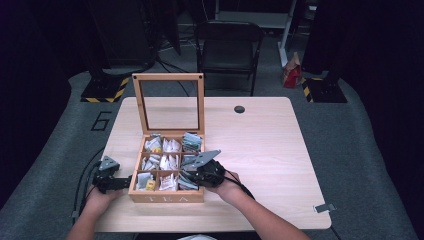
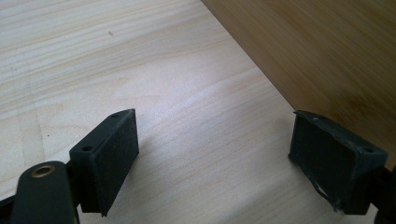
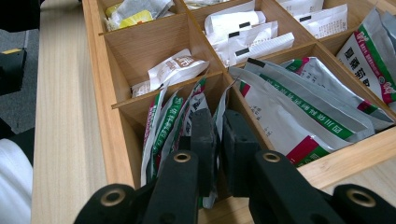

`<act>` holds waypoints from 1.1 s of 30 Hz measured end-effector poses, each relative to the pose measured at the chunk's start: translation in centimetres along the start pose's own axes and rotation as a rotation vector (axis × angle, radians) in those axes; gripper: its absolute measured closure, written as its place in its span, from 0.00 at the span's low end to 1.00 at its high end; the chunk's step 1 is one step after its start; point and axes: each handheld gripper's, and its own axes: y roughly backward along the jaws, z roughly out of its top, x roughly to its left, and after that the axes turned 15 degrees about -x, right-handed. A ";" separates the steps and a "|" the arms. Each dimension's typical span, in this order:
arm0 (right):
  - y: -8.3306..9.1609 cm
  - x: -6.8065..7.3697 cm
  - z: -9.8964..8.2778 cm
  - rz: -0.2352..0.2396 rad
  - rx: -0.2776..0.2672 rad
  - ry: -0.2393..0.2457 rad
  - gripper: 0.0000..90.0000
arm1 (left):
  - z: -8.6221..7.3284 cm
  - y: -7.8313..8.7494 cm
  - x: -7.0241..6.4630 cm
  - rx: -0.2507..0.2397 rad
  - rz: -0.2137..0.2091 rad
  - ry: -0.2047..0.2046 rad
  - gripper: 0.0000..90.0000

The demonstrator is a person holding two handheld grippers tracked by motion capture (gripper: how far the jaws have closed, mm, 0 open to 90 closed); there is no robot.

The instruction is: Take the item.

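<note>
I have a foil tea sachet (image 3: 215, 122) pinched by its upper edge, standing on end among others in the near right compartment of the tea box (image 1: 166, 196). It looks thin, light and floppy, with a slick printed skin, so I judge it will bend and slip rather than resist; the top seam, where the material is doubled and flat, seems the sensible place to hold, and a straight lift should keep it from snagging its neighbours. The right gripper (image 3: 218, 135) has its fingers nearly together, closed on that edge. Packed beside it are green-and-pink sachets (image 3: 299, 102), tight enough that one might drag out with mine. Other compartments hold white paper packets (image 3: 243, 32) and a yellow one (image 3: 133, 17). The box's glass-paned lid (image 1: 169, 102) stands open at the back. My left gripper (image 2: 212, 158) rests low on the worktop (image 2: 140, 70) just beside the box's outer wall, fingers wide apart and holding nothing.
</note>
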 end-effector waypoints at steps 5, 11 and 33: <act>-0.4 0.1 -0.1 0.005 0.008 -0.001 0.92 | 0.0 0.0 0.0 0.000 0.000 0.000 0.17; -0.8 0.2 -0.3 0.011 0.023 -0.013 0.91 | 0.0 0.0 0.0 0.000 0.000 0.000 0.17; -1.0 0.2 -0.3 0.020 0.038 -0.012 1.00 | 0.0 0.0 0.0 0.000 0.000 0.000 0.17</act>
